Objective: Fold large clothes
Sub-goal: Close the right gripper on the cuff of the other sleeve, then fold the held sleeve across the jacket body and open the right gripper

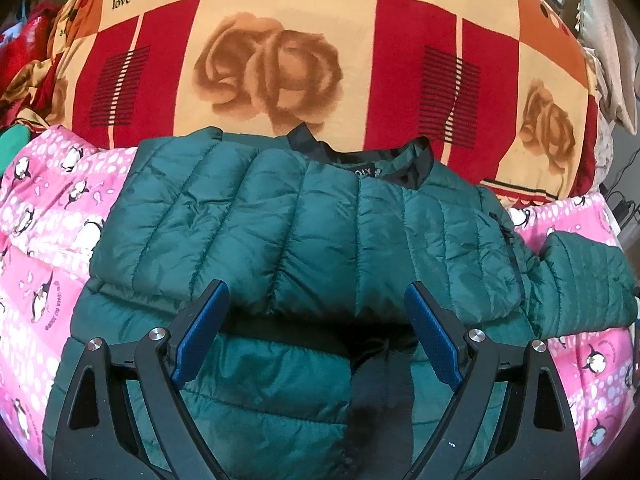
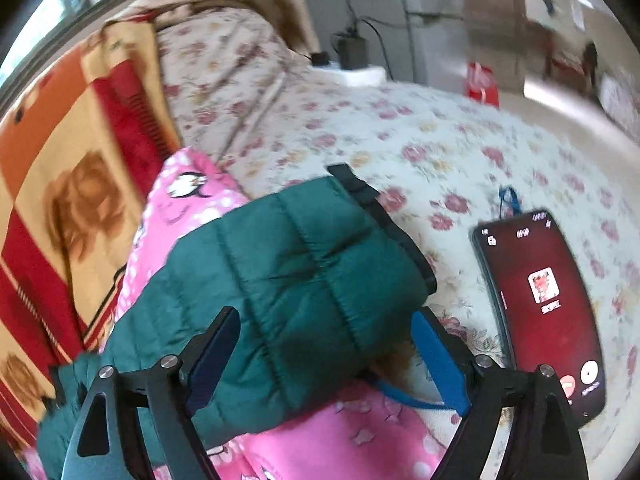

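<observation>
Bedding fills both views: a pink penguin quilt (image 1: 48, 216) lies over a red and orange blanket (image 1: 280, 40) and a floral sheet (image 2: 440, 140). From the left wrist, I see the green jacket (image 1: 280, 216) spread on the quilt, collar (image 1: 380, 164) toward the blanket, one side already folded across the chest, and the other sleeve (image 1: 580, 280) lying out to the right. My left gripper (image 1: 316, 308) hangs over the jacket's middle, jaws wide, nothing between the pads. From the right wrist, somewhat blurred, I see that sleeve's cuff end (image 2: 320, 264) resting on the quilt's edge. My right gripper (image 2: 324, 340) stands over it, jaws wide on either side of the sleeve, pads not pressing. A phone (image 2: 536, 312) with its screen lit lies on the sheet just beside. I judge the step to be folding in the second sleeve. Next move calls for closing on the sleeve near the cuff, then carrying it across the chest, clear of the phone.
</observation>
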`<state>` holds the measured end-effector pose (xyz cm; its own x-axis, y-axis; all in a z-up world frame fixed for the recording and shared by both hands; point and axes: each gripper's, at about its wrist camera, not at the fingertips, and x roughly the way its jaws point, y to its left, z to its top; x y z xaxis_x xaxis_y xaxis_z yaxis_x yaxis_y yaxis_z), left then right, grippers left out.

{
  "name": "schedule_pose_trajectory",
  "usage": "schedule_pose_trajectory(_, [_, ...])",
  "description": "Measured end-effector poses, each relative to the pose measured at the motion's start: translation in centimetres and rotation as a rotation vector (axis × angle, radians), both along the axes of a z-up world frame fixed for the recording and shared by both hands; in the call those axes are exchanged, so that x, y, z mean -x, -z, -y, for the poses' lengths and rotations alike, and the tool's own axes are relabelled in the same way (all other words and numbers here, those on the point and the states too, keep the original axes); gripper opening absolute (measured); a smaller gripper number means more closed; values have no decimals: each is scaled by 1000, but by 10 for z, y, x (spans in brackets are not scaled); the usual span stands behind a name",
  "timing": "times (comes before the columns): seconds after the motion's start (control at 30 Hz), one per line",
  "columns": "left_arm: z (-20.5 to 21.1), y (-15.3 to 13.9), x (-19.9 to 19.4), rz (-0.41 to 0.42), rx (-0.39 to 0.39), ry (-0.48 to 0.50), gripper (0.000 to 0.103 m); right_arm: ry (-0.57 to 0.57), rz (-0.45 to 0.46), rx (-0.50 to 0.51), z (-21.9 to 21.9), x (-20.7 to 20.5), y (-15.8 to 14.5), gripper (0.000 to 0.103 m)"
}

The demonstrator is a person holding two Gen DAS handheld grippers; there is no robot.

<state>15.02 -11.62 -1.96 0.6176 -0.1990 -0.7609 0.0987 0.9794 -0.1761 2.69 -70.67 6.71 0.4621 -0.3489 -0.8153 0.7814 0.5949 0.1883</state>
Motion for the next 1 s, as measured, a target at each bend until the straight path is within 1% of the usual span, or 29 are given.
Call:
schedule_pose_trajectory(0.1, [2,4,-2,-8,-6,1,89,15,-8,-53,10,-5,12,86])
schedule_pose_trajectory(0.17, [2,6,-3,-14,-9,1,89,29,12,-85,16,-8,20,86])
schedule_pose_trajectory(0.23, [2,6,-3,-15,-16,0,89,28,22,-52,17,-15,19,86])
schedule_pose_trajectory(0.27, [2,6,-3,-13,-20,-2,89,23,24,-52,17,-18,18,81])
schedule_pose_trajectory(0.3, [1,6,-3,-12,-22,-3,89,10,40,-56,18,-20,18,61])
schedule_pose_trajectory(0.33, [0,5,-3,-10,-24,-5,89,-8,57,-57,19,-23,17,48])
schedule_pose_trajectory(0.37, [-1,4,-3,-9,-23,-7,89,-25,54,-39,19,-26,14,31])
schedule_pose_trajectory(0.4, [-3,3,-3,-7,-21,-11,89,-37,51,-21,17,-27,11,23])
schedule_pose_trajectory(0.43, [-4,3,-3,-6,-19,-12,89,-58,69,-9,15,-26,6,21])
schedule_pose_trajectory(0.5, [-8,0,-2,0,-16,-15,89,-119,132,3,7,-23,-8,14])
schedule_pose_trajectory(0.57, [-11,-2,-1,10,-18,-19,89,-182,199,16,-7,-18,-22,13])
schedule_pose_trajectory(0.67, [-18,-6,-2,12,-13,-33,89,-285,289,9,-34,-16,-44,13])
schedule_pose_trajectory(0.73, [-23,-8,-1,14,-2,-42,89,-351,320,15,-56,-20,-56,13])
schedule_pose_trajectory(0.83, [-31,-13,2,28,6,-55,89,-461,363,15,-100,-33,-74,12])
schedule_pose_trajectory(0.93, [-41,-16,4,33,11,-63,89,-563,380,-3,-143,-48,-81,11])
schedule_pose_trajectory(1.0, [-47,-17,4,37,16,-74,89,-650,385,-18,-183,-61,-83,11])
